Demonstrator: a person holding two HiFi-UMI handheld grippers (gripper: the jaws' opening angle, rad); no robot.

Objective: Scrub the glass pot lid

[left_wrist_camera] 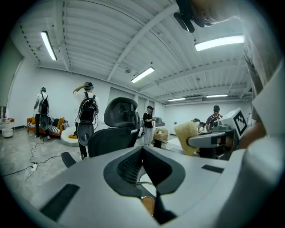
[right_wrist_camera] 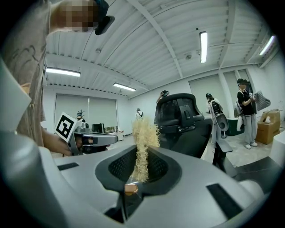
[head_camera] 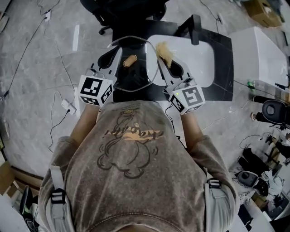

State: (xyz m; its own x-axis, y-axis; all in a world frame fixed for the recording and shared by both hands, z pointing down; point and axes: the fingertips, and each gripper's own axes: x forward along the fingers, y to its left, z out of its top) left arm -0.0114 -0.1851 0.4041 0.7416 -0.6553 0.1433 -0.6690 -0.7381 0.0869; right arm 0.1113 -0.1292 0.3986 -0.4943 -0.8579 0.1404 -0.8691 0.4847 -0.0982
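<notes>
**Black counter with white sink: lid and scrubber held above it**

Black counter (head_camera: 223, 59) with a white sink (head_camera: 195, 59) set in it and a dark faucet (head_camera: 195, 28) at the far edge. A black office chair (head_camera: 127, 11) stands beyond the counter on a grey marbled floor (head_camera: 41, 81) with loose cables. Both gripper views look out level across a white room with strip lights (left_wrist_camera: 220, 42) overhead. Several people (left_wrist_camera: 87, 116) stand in the background.

Left gripper (head_camera: 110, 55): jaws together, clamped on the left rim of the glass pot lid (head_camera: 136, 77). The lid is held up off the counter, in front of the person's chest and just left of the sink. Its wooden knob (head_camera: 130, 60) faces up in the head view. In the left gripper view the thin rim runs between the closed jaws, with the knob (left_wrist_camera: 148, 205) showing below them.

Right gripper (head_camera: 171, 65): jaws together, clamped on a pale, fibrous scrubber (head_camera: 165, 53). The scrubber sticks out past the jaw tips and stands upright between them in the right gripper view (right_wrist_camera: 143, 142).

The scrubber sits just beside the lid's right rim, over the sink's left edge. Whether it touches the glass cannot be told. The two grippers are side by side and near each other, and each shows in the other's view.
</notes>
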